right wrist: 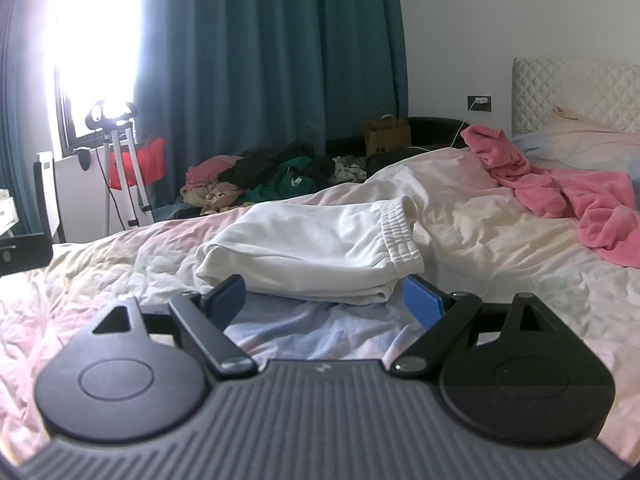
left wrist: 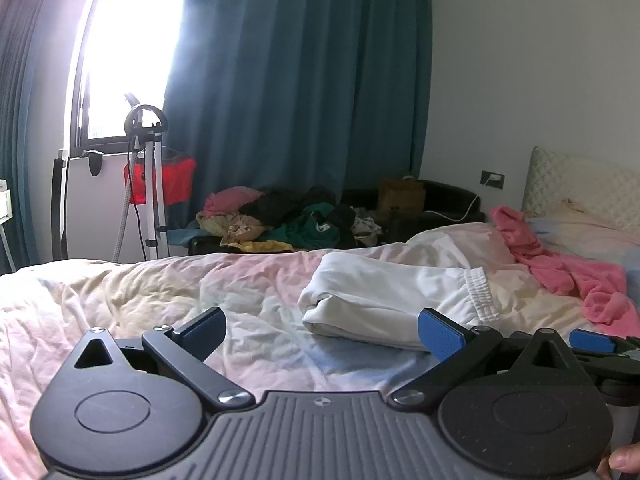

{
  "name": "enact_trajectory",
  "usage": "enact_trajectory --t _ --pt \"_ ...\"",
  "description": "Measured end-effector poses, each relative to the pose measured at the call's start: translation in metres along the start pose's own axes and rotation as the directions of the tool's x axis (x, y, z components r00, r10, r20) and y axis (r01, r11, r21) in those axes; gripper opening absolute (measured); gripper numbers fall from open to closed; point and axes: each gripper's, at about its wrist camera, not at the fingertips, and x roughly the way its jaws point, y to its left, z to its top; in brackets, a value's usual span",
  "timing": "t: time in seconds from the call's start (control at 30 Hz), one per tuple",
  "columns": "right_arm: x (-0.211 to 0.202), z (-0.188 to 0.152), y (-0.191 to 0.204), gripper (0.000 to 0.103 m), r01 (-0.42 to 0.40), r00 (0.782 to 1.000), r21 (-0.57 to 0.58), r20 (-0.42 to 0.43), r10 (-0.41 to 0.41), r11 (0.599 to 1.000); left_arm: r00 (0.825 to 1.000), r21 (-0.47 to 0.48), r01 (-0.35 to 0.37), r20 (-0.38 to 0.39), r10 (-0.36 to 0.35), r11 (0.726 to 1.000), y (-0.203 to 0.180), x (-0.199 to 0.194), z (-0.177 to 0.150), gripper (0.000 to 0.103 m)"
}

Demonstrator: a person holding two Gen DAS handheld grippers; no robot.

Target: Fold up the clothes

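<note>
White pants (right wrist: 316, 248) lie folded mid-bed (right wrist: 480, 248), one item done by my read. Pink garment (right wrist: 568, 188) near the headboard end unfolded. Left gripper (left wrist: 322, 326) and right gripper (right wrist: 324, 296) both jaws apart, empty.

One folded pair of white trousers (right wrist: 316, 240) lies at the frame's centre, one pink towel (right wrist: 560, 192) at right, one heap of clothes (right wrist: 272, 180) left of centre, one paper bag (right wrist: 387, 135) above centre, two grippers (right wrist: 320, 300) at the bottom edge.
</note>
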Motion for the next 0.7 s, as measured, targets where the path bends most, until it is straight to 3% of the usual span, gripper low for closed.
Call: enact_trajectory --t 0.7 --pt "0.0017 -0.0001 -0.0025 0.087 -0.005 1.0 0.01 -0.009 0.005 1.0 0.999 -0.014 0.039 -0.006 -0.039 0.999 0.0011 0.0002 -0.0007 0.103"
